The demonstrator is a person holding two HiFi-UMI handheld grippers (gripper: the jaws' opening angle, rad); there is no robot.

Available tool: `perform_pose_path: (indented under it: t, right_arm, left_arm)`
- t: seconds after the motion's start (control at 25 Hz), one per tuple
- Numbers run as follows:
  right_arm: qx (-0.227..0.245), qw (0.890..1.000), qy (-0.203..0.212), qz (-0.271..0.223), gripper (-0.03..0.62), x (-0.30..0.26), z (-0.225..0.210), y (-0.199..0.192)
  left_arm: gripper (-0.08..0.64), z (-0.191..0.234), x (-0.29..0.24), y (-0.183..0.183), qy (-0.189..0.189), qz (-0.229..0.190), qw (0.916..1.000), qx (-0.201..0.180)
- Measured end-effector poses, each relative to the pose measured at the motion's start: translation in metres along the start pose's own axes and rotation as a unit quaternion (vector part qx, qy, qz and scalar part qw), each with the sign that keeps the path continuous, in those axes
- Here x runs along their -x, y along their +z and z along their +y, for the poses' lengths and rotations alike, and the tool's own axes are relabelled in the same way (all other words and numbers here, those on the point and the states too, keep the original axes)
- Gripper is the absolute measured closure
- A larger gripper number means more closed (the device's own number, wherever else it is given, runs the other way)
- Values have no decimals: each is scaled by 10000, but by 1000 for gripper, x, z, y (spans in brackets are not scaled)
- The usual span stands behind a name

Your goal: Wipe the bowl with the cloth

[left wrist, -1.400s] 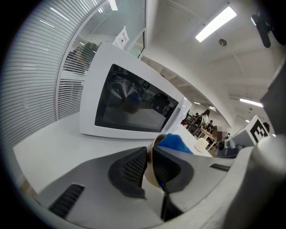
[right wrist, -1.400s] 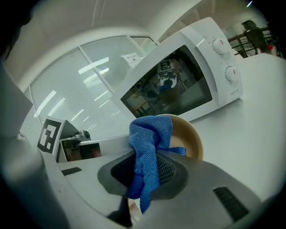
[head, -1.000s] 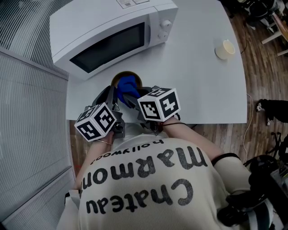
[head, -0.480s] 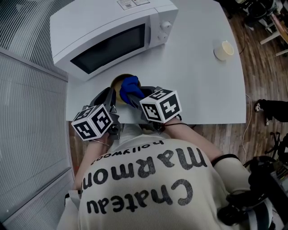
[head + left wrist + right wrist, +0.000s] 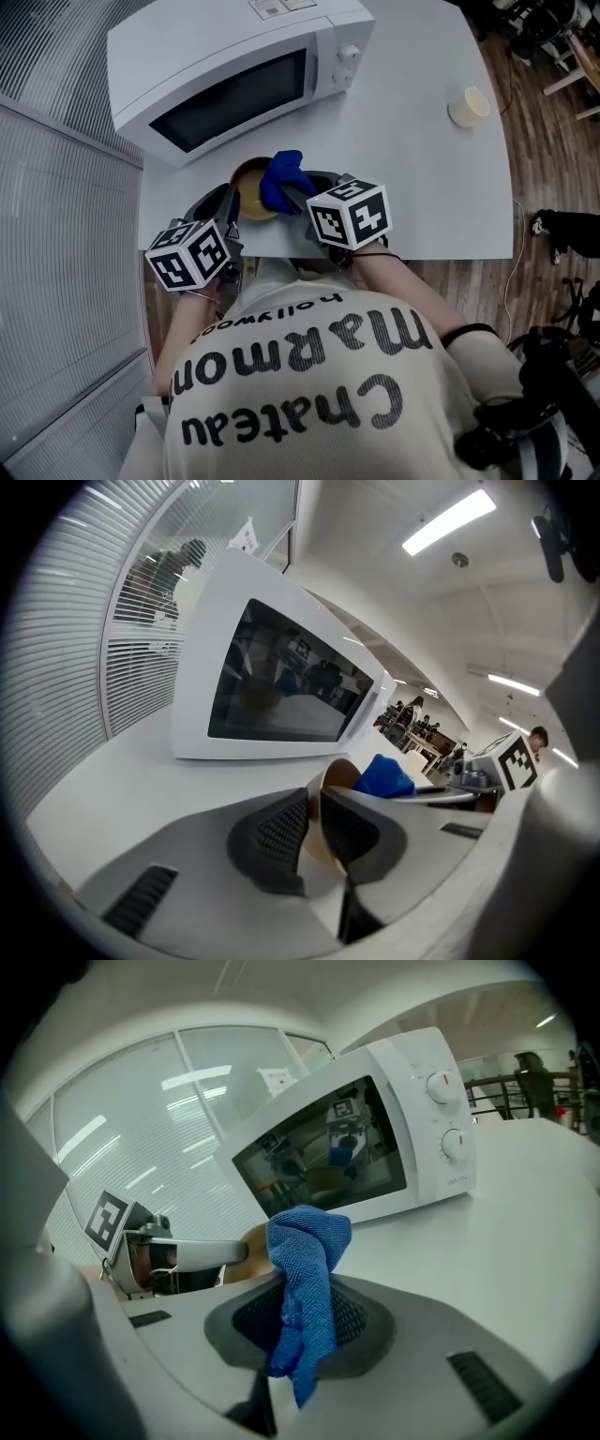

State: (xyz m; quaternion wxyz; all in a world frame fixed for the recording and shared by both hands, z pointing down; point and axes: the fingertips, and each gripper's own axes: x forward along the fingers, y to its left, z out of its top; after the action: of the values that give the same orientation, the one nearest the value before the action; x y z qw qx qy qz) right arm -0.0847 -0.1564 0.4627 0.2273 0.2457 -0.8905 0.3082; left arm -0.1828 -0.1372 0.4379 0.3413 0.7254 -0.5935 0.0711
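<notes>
A tan bowl (image 5: 249,186) rests on the white table (image 5: 422,187) in front of the microwave, tilted on its side. My left gripper (image 5: 228,204) is shut on the bowl's rim (image 5: 337,773); in the left gripper view the thin wall sits between the ribbed pads (image 5: 281,832). My right gripper (image 5: 300,1321) is shut on a blue cloth (image 5: 305,1260), which bunches up above the jaws. In the head view the cloth (image 5: 281,176) lies at the bowl's right rim. The bowl (image 5: 253,1244) shows just behind the cloth in the right gripper view.
A white microwave (image 5: 234,66) with its door closed stands right behind the bowl. A small pale cup (image 5: 469,105) sits at the table's far right. The table's near edge runs just under both grippers, against the person's body.
The right gripper has carried the cloth rightward from the bowl's middle to its right rim, so more of the tan inside shows. The left gripper has barely moved.
</notes>
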Motion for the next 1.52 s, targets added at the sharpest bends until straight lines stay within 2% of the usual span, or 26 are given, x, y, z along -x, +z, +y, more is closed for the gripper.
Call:
perform_pose_path:
  t: [0.24,0.4,0.6,0.72,0.84,1.0,1.28,1.36,1.52]
  right_arm:
    - [25,9997,-182,-189,529,9,-7,9]
    - [54,9954,-485,-829,529,22,-20,33]
    - [-171,9810,-340,-1904,529,48,-23,69]
    - [-106,9739,-403,-2229,529,60,-26,80]
    - [-196,9746,-520,-2168,529,61,-33,77]
    - [-354,9761,-578,-2067,529,59,-40,69]
    - [-383,9770,-593,-2012,529,58,-41,67]
    - [-405,9772,-596,-1996,529,58,-42,66]
    - [-402,9772,-608,-1992,529,60,-41,66]
  left_arm:
    - [520,2,-2,-7,46,123,9999,101]
    - [522,9,-6,-13,145,215,9993,251]
    - [522,20,-10,-17,293,280,9980,493]
    - [522,27,-14,-23,368,348,9953,831]
    - [520,37,-20,-32,463,487,9911,1146]
    - [526,45,-25,-37,595,622,9878,1297]
    - [509,50,-28,-38,729,640,9866,1316]
    - [484,51,-26,-35,716,558,9863,1379]
    - [318,54,-14,-13,656,113,9882,1383]
